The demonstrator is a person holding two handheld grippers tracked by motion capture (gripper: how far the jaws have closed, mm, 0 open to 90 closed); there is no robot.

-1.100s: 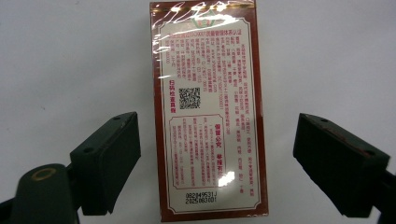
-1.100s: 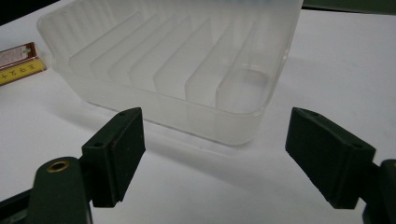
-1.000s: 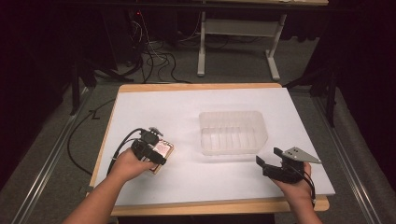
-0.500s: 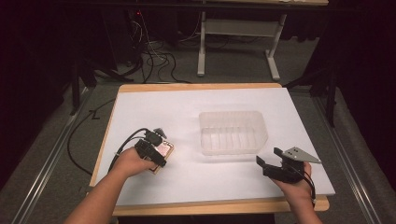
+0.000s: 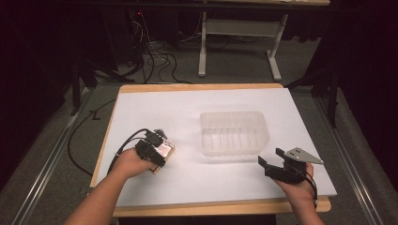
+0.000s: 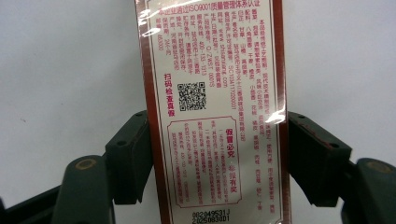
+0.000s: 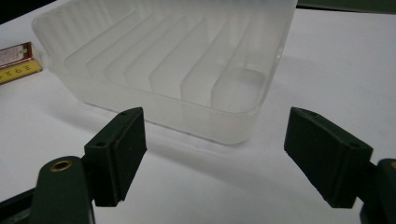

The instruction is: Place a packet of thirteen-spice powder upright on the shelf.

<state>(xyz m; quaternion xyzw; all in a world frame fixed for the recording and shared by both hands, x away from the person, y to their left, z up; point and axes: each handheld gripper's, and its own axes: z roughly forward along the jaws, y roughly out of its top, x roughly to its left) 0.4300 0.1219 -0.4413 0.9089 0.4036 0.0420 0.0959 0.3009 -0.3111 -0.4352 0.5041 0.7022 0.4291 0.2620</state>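
White table (image 5: 206, 108) with wood edge, dark room, cables on floor (image 5: 155, 56) behind; left gripper (image 6: 217, 154) clamped on packet (image 6: 212, 93) at table's left; right gripper (image 7: 212, 154) open, empty, near clear tray (image 7: 173, 60).

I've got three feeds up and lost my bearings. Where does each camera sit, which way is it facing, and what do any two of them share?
High view: above the person's side, looking forward and down on the white table; forearms, left gripper, right gripper.
Left gripper view: rides the left gripper, facing down at the printed box clamped between its black jaws.
Right gripper view: rides the right gripper, looking low across the table at the clear plastic tray; jaws apart.
Shared: tray in high and right gripper views.
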